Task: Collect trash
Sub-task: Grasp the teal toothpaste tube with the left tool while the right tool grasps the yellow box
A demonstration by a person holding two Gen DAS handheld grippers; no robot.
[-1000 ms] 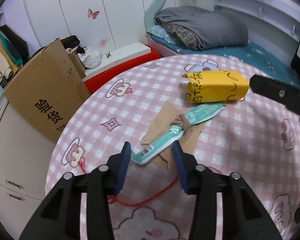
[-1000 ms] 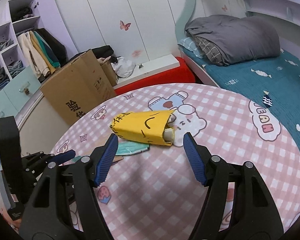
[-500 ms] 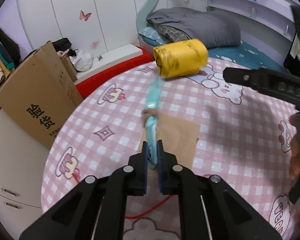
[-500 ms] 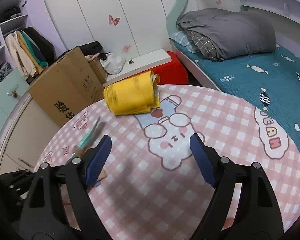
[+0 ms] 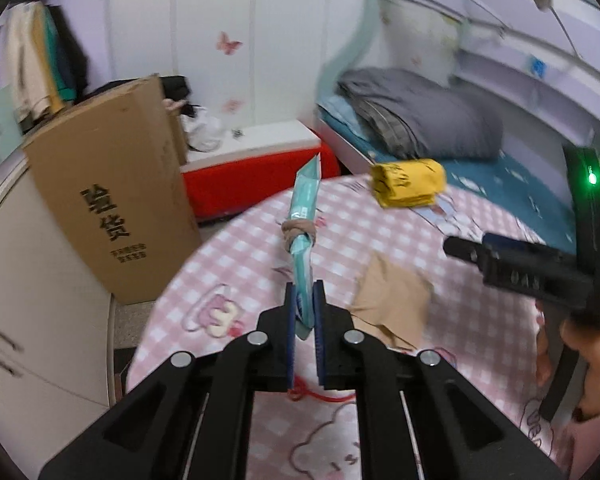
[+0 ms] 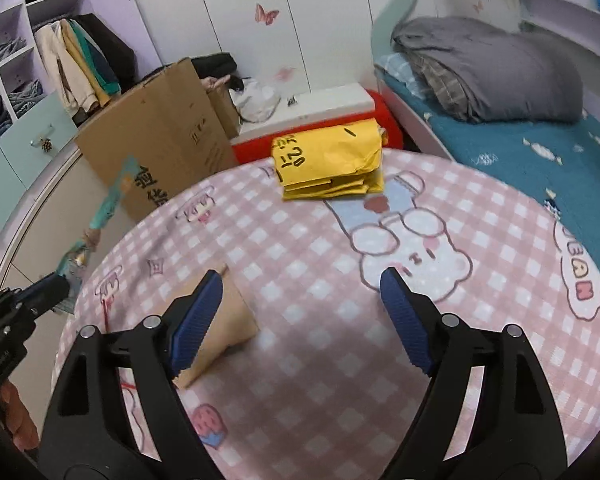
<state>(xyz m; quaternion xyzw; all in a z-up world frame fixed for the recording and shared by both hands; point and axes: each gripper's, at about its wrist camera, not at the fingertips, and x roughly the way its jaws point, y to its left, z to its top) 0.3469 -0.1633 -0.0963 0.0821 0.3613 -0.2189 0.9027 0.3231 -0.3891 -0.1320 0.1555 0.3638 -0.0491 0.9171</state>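
Pink checked cloth covers the round bench [image 6: 300, 248] beside a bed. Left hand-held gripper [image 5: 303, 312] is clamped tight on the teal wrapper [image 5: 305, 216] (a tan band knotted round its middle), holding it up off the cloth. Right hand-held gripper [image 6: 302, 312] hangs wide apart and empty, with brown paper [image 6: 220, 332] by its left finger. Yellow packet [image 6: 330, 164] sits at the far edge.

Wrapper [image 5: 305, 216]: thin teal plastic film, slight sheen, tan elastic band [image 5: 298, 234] round middle; yellow packet [image 6: 330, 164]: crinkled matt paper; brown sheet [image 5: 392, 300]: matt kraft paper; tablecloth [image 6: 300, 248]: soft matt pink check cloth; box [image 5: 108, 204]: corrugated cardboard, dull; left gripper [image 5: 304, 308]: matt black plastic, bright metal screws; pads [image 6: 198, 320]: ribbed blue rubber
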